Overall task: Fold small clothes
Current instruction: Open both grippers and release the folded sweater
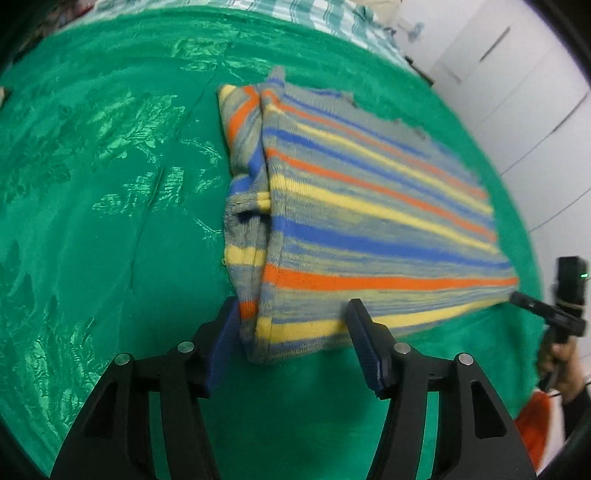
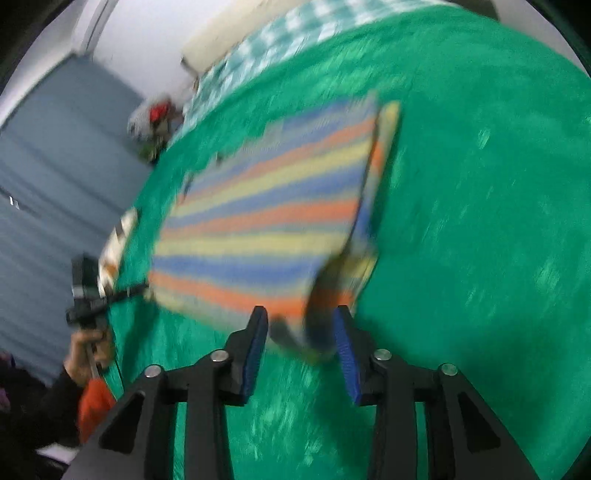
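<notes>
- Striped knit garment (image 1: pixel 369 221), banded in orange, yellow, blue and grey, lay spread on the green velvety cloth (image 1: pixel 110 184) with one sleeve or side panel folded in along its left edge, as the left wrist view showed it.
- Left gripper (image 1: pixel 291 321) had its jaws standing apart, one finger on each side of the garment's near corner; the blue pads (image 1: pixel 225 332) were beside the fabric without pinching it.
- Right gripper (image 2: pixel 299 325) also had its jaws apart around the garment's opposite near corner, where a dark, bunched bit of knit sat between the fingers; the right wrist view was badly motion-blurred, so contact there could not be judged with confidence.
- From the left wrist view, the right gripper's dark tip reached the garment's far right corner, held by a hand (image 1: pixel 561 358).
- Checked bedding (image 1: pixel 314 18) lay beyond the green cloth.
- White cabinet doors (image 1: pixel 517 92) stood behind to the right.
</notes>
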Demonstrator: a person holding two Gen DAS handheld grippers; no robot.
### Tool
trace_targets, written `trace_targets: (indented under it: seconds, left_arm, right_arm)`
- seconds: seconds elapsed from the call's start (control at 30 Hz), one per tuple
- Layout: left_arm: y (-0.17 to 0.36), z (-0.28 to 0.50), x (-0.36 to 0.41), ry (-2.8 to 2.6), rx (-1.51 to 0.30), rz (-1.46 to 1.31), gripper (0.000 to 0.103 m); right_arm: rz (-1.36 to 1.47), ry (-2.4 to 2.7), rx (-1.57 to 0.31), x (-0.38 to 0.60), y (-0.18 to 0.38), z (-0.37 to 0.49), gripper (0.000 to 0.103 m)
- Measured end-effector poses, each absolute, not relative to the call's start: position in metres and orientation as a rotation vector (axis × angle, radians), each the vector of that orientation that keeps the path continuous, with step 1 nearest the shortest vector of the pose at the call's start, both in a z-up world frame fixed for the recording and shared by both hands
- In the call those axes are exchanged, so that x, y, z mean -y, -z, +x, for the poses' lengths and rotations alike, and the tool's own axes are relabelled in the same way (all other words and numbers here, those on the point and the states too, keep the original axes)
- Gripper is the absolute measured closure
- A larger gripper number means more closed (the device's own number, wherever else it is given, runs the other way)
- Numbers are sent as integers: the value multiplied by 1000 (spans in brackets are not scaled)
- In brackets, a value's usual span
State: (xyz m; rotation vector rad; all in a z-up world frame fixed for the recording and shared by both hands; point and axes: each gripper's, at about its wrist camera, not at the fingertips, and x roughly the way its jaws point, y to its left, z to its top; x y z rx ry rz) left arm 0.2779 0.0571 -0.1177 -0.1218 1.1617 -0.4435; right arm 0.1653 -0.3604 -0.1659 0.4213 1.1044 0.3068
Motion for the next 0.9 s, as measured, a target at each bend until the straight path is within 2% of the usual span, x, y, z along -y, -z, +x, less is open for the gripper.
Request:
trace_targets:
  seconds: [0.03, 0.07, 0.23, 0.33, 0.43, 0.47, 0.5, 0.63, 0.83, 0.87, 0.9]
  left_arm:
    - [119, 277, -54, 412, -1160, -85, 58]
    - [119, 277, -52, 398, -1170, -60, 94]
    - [120, 267, -54, 420, -1221, -20, 95]
    - [111, 268, -54, 425, -1234, -17, 85]
    - [88, 275, -60, 445, -1178, -38, 58]
    - [78, 279, -63, 446, -1138, -39, 44]
    - [68, 288, -63, 444, -1099, -37, 39]
    - [58, 355, -37, 420, -1034, -46, 39]
    - [97, 443, -4, 344, -1097, -70, 39]
    - [103, 449, 1, 352, -1101, -62, 50]
    - [106, 452, 5, 369, -1101, -53, 98]
  right_arm:
    - [407, -294, -1116, 357, 169, 164, 71]
    - [399, -259, -1138, 354, 171, 164, 97]
    - [439, -204, -1219, 366, 175, 163, 97]
    - [407, -208, -1244, 364, 177, 172, 95]
    - [391, -217, -1210, 371, 154, 175, 70]
    - [373, -209, -1165, 378, 139, 176, 66]
    - [351, -199, -1138, 383, 129, 179, 66]
    - [315, -164, -1058, 395, 106, 221, 65]
    - [296, -95, -986, 397, 114, 309, 66]
    - [286, -87, -988, 396, 118, 320, 66]
    - [269, -87, -1006, 393, 126, 332, 66]
